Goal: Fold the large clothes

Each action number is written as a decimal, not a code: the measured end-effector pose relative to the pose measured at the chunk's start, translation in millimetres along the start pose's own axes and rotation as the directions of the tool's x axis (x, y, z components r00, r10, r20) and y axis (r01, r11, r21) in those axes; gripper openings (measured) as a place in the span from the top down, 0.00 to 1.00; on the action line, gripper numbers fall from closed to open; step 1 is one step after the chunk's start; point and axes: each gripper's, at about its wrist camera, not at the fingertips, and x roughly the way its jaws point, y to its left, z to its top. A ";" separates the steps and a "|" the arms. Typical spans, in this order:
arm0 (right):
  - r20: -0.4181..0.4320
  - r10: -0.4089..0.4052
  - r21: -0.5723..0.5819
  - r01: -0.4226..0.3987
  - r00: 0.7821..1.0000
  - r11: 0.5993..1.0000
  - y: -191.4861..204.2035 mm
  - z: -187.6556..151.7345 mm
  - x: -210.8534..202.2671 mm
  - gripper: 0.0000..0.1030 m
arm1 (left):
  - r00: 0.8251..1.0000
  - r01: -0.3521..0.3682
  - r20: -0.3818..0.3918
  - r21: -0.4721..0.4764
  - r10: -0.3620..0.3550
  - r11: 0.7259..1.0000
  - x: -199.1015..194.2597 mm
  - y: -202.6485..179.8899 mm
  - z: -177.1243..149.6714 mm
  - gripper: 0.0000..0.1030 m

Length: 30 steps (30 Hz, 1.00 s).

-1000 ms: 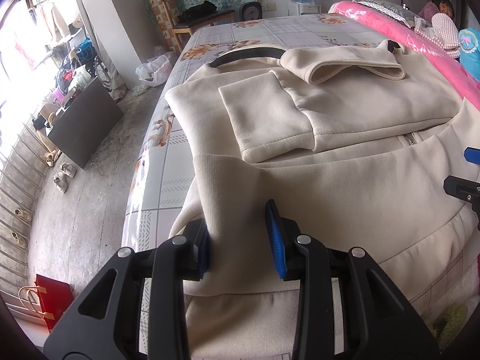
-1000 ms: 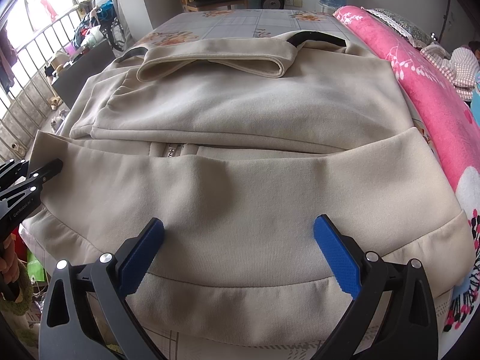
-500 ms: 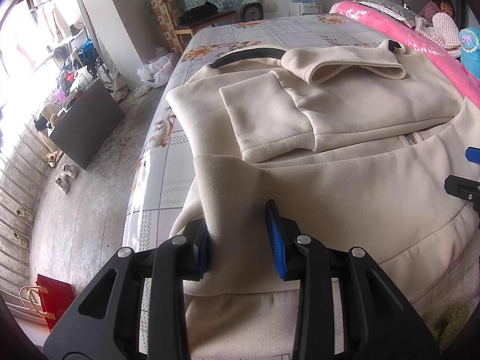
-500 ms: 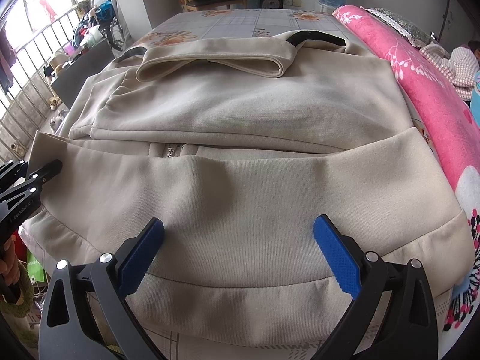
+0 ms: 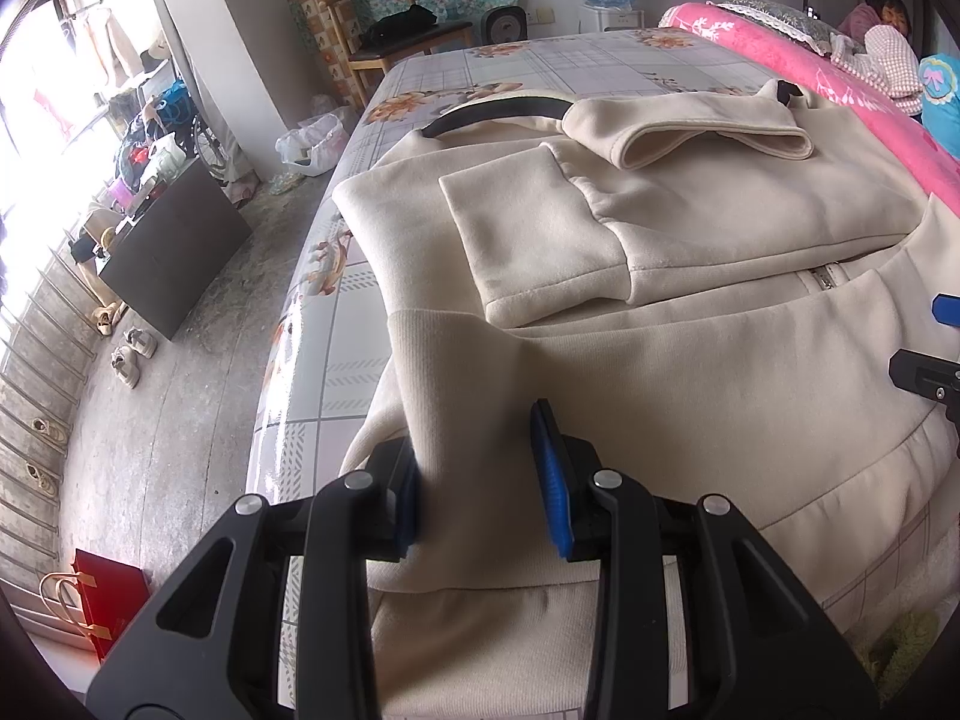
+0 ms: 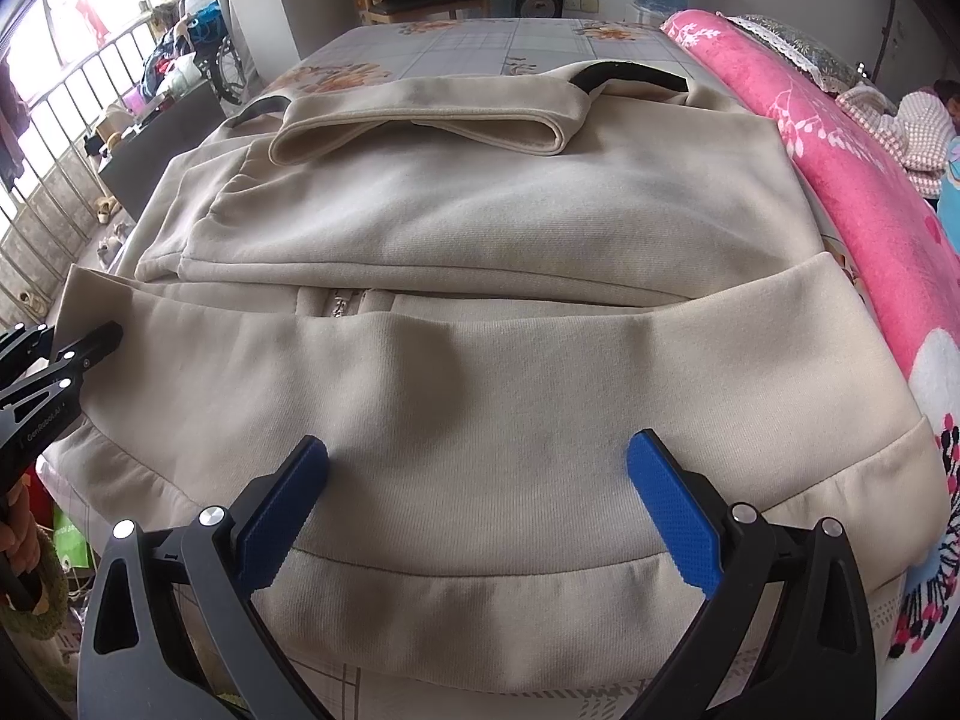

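Observation:
A large cream zip-up jacket (image 5: 690, 360) lies on the bed with both sleeves folded across its chest and its hem band folded up toward the zipper (image 6: 342, 309). My left gripper (image 5: 480, 474) is shut on a bunched fold of the jacket's left hem corner. My right gripper (image 6: 474, 504) is open wide, with its blue pads (image 6: 672, 510) resting over the jacket's (image 6: 480, 408) lower middle and holding nothing. The left gripper also shows at the left edge of the right wrist view (image 6: 66, 360).
The jacket lies on a bed sheet (image 5: 324, 354) with a floral grid pattern. A pink blanket (image 6: 870, 228) runs along the right side. The bed's left edge drops to a concrete floor (image 5: 150, 420) with shoes and a red bag (image 5: 111, 603).

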 end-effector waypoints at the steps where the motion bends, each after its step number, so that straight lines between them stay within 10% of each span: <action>1: 0.001 0.000 0.000 0.000 1.000 1.000 0.1 -0.1 0.0 0.06 | 1.000 0.000 0.000 0.001 0.000 1.000 0.0 -0.1 0.1 0.69; 30: 0.105 0.071 0.025 -0.074 0.992 0.997 -37.1 6.1 -42.6 0.06 | 1.000 -0.006 0.006 0.007 0.006 1.000 0.5 -0.4 0.3 0.69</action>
